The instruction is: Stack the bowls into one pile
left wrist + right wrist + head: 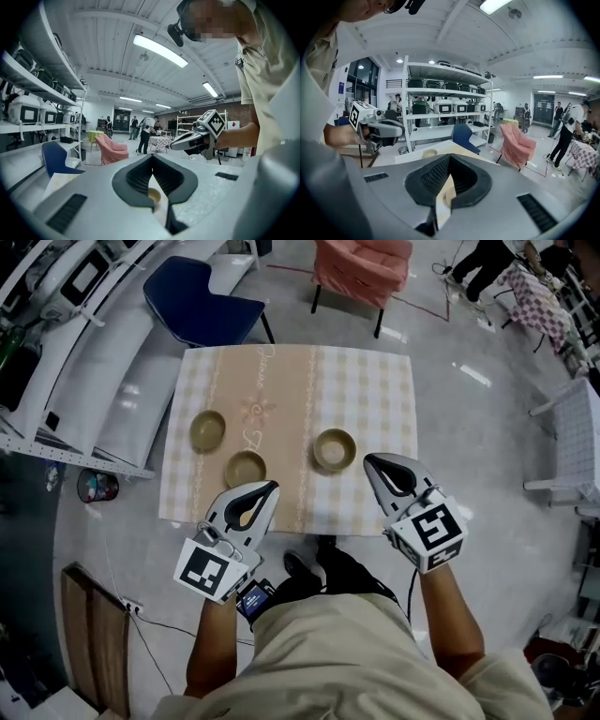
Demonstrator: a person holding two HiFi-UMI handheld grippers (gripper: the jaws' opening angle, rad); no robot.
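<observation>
Grippers: we hold the left gripper [270,487] and the right gripper [369,459] over the table's near edge, jaws closed on nothing.
Bowls: left bowl [208,430], middle bowl [246,468] and right bowl [335,449] sit apart, unstacked.
Surface: beige checked cloth [281,381] covers the table.
Room: blue chair [202,296] and pink armchair [361,268] beyond; white shelving [56,362] at left.
</observation>
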